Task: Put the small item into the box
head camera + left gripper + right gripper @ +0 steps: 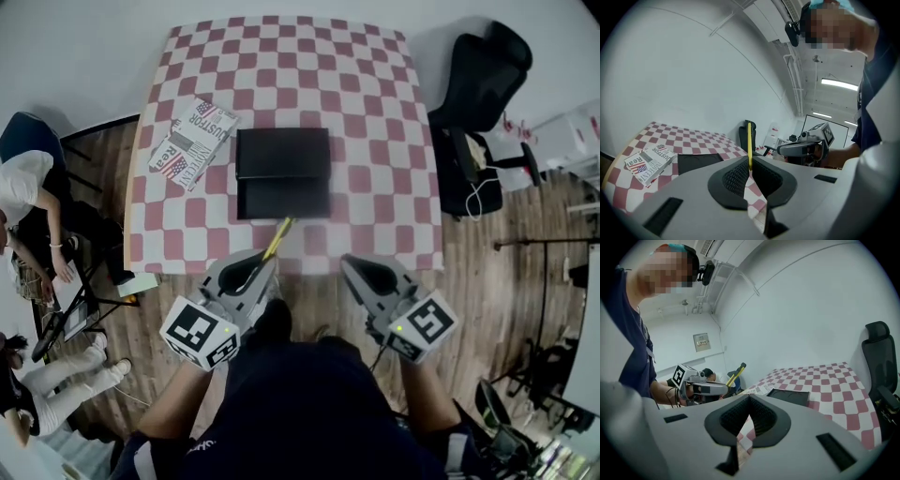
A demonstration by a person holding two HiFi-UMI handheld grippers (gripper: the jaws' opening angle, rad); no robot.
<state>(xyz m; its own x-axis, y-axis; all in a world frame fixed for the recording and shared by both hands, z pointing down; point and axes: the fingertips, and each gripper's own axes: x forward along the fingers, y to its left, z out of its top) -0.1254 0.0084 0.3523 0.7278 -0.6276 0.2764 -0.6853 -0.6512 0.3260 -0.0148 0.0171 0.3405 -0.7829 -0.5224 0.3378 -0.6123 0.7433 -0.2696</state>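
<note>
Left gripper fingers clamp the yellow pen at its base; its shaft projects past the fingertips. Right gripper fingers are together and empty.

One box, one pencil, one packet

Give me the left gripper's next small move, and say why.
Probably carry the left gripper forward over the checkered table toward the black box. Its jaws are clamped on the thin yellow stick, which only just reaches the table's near edge, well short of the box.
</note>
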